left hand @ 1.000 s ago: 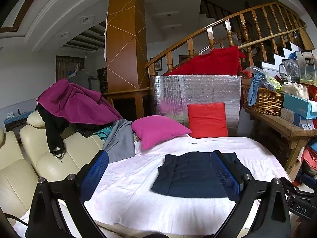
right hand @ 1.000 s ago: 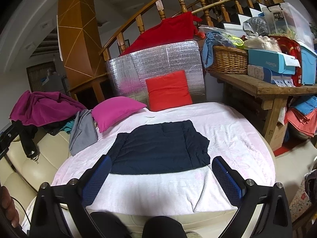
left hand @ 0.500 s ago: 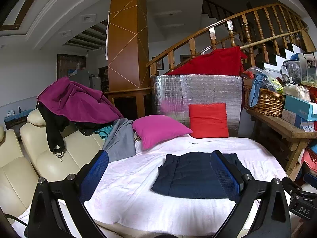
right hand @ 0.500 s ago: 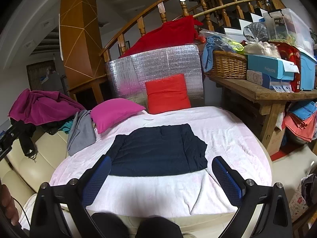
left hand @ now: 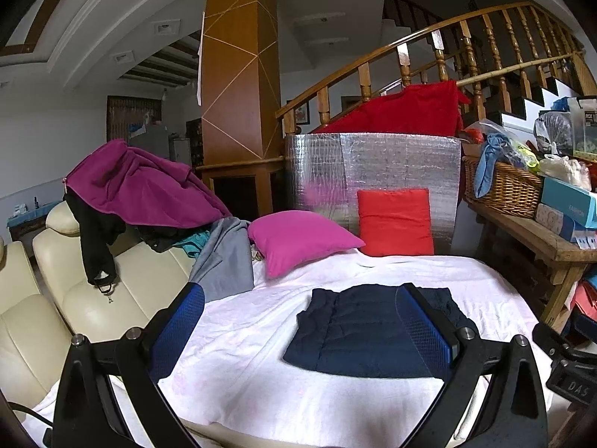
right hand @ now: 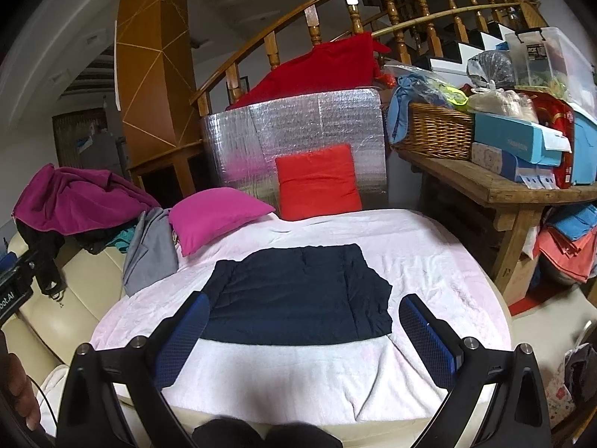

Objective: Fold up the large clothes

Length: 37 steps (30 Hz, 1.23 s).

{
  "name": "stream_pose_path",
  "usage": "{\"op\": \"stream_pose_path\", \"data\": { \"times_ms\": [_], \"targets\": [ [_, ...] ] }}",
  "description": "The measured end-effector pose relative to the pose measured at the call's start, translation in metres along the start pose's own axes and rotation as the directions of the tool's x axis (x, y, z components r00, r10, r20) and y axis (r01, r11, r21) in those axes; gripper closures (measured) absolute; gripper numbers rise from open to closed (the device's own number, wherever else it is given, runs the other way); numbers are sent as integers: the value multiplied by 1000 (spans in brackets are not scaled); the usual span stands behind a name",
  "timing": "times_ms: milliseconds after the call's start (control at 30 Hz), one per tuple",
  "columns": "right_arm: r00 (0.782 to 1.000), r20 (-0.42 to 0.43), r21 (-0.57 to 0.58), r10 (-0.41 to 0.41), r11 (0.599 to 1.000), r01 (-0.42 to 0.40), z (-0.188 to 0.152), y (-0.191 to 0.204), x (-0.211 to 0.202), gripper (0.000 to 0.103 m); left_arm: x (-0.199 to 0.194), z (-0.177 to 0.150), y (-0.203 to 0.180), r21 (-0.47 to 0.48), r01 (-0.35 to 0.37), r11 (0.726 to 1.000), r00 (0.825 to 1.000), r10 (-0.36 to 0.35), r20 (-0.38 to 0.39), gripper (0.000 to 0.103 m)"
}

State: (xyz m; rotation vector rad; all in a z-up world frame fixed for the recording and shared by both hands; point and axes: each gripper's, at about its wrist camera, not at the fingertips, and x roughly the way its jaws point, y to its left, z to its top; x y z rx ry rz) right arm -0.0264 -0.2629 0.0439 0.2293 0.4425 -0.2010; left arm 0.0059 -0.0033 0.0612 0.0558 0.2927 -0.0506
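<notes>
A dark navy quilted garment [left hand: 367, 330] [right hand: 298, 295] lies folded flat into a rough rectangle on the pale pink cloth [left hand: 242, 366] [right hand: 298, 380] that covers the table. My left gripper [left hand: 298, 330] is open and held in the air short of the garment, its right finger [left hand: 423, 330] overlapping the garment's right side in view. My right gripper [right hand: 300, 330] is open too, hanging above the near edge of the garment with nothing between its blue pads.
A magenta pillow [left hand: 298, 240] and a red pillow [left hand: 395, 222] rest at the back against a silver foil panel [left hand: 373, 171]. Clothes are piled on the cream sofa [left hand: 74, 283] at left. A wooden bench [right hand: 496, 186] with a basket and boxes stands right.
Both grippers have drifted slightly back and up from the table; the garment sits a little farther away in both views. Nothing was taken hold of.
</notes>
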Motion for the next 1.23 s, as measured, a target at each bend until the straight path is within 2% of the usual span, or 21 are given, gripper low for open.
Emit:
{"op": "stream_pose_path", "data": {
  "times_ms": [900, 1033, 1133, 1233],
  "targets": [
    [999, -29, -10, -24, 1000, 24, 24, 12, 59, 0, 53, 18, -3, 2, -6, 1000, 1000, 6, -7, 1],
    [999, -43, -14, -26, 1000, 25, 27, 12, 74, 0, 67, 18, -3, 2, 1, 1000, 1000, -1, -20, 1],
    [998, -52, -10, -29, 1000, 28, 31, 7, 90, 0, 84, 15, -2, -7, 34, 999, 999, -34, -20, 1],
    [996, -45, -4, -74, 997, 73, 38, -11, 114, 0, 120, 8, 6, -22, 30, 999, 999, -30, -23, 1]
  ]
}}
